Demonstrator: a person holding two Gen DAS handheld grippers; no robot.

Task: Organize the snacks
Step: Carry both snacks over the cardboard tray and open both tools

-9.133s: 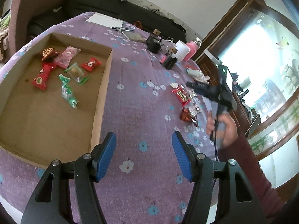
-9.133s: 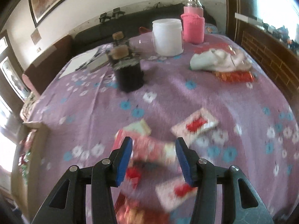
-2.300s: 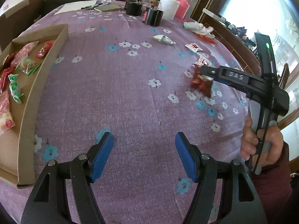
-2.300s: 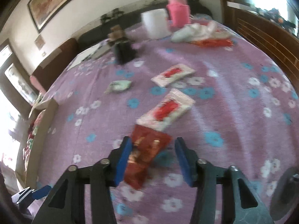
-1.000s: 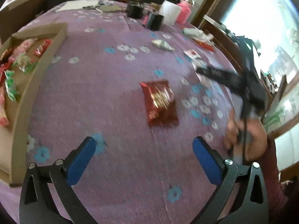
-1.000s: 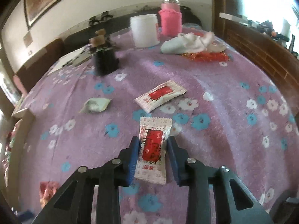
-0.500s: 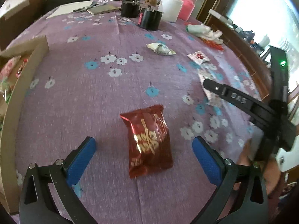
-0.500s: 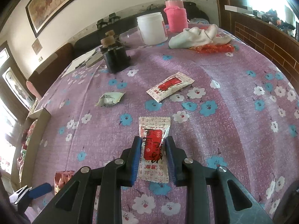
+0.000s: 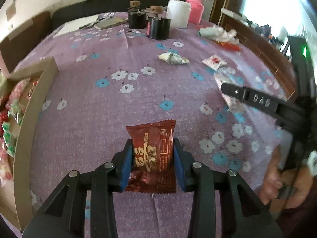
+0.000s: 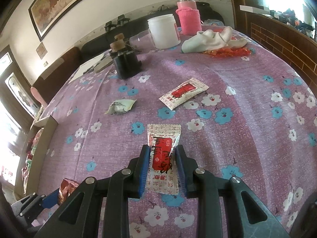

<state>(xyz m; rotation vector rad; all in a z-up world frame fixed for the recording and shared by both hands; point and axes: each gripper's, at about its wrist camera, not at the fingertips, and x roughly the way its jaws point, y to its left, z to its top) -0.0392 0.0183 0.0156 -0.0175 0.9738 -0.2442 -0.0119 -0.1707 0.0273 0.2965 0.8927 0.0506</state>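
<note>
Your left gripper (image 9: 152,154), jaws just closed, pinches one dark red snack packet (image 9: 151,154) right of the cardboard box (image 9: 29,119); your right gripper (image 10: 162,166) clamps one white-and-red sachet (image 10: 162,154), two more packets loose beyond.

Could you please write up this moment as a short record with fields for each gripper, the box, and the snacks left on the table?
left gripper: jaws have just closed, pads pressing the dark red snack packet
right gripper: shut on the white and red sachet
cardboard box: at the table's left edge, several wrapped snacks inside
loose snacks on tablecloth: second white and red sachet, pale green packet
far end: white jar, pink bottle, white cloth
</note>
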